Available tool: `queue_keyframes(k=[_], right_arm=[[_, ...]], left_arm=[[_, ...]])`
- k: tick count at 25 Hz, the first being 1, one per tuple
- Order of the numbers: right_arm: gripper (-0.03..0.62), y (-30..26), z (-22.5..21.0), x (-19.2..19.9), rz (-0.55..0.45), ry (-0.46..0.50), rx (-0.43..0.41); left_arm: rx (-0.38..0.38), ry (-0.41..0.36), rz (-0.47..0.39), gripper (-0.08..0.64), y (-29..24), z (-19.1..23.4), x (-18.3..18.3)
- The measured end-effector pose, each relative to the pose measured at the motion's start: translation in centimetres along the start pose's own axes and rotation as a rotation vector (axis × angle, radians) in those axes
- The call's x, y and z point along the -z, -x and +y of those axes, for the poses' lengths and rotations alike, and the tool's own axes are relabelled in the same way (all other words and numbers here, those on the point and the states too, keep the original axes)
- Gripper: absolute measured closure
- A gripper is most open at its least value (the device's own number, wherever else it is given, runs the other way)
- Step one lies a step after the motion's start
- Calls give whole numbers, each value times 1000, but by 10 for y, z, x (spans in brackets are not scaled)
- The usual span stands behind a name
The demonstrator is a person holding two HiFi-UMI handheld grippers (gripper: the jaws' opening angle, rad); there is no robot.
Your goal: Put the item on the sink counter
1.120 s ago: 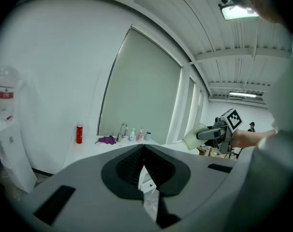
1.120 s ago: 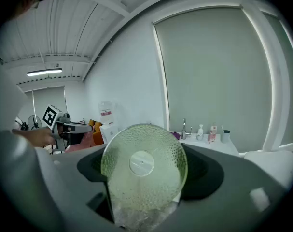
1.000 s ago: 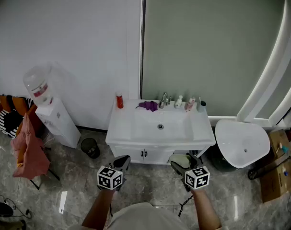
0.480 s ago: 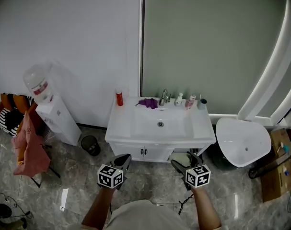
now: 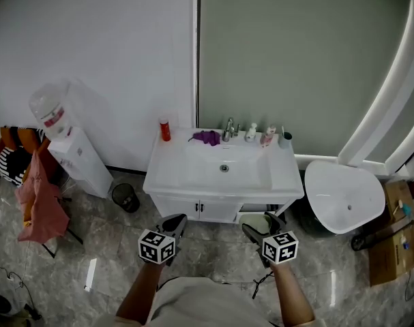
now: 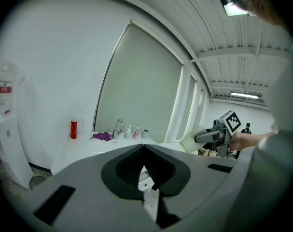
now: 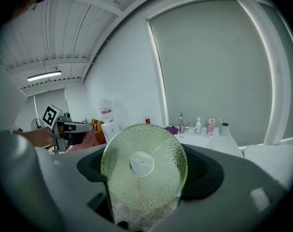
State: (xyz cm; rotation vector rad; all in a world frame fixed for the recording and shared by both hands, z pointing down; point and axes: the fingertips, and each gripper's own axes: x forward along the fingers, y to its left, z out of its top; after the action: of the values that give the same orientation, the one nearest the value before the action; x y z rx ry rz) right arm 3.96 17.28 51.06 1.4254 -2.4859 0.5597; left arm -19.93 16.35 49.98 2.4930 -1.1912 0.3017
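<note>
Looks like the carry-over step to me. The white sink tabletop and its basin sit at 12 o'clock, well apart from both tongs, with floor in between. The right tongs are clamped on the item, a pale green dimpled dish. The left tongs are pressed together with nothing in them. Next it needs bringing over a bare patch, probably the 9 o'clock side, away from the bottles. Only the right gripper view shows the dish's bumpy round face. The head view gives just a pale sliver.
</note>
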Motion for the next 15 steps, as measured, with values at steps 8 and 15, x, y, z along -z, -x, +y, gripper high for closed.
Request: queue_keyframes(k=[8, 15], right_arm=[[173, 6, -17, 15, 7, -4, -3], [173, -5, -29, 13, 7, -27, 8]], left_arm=[[6, -7, 19, 552, -10, -22, 13], [11, -3, 26, 552, -25, -15, 10]])
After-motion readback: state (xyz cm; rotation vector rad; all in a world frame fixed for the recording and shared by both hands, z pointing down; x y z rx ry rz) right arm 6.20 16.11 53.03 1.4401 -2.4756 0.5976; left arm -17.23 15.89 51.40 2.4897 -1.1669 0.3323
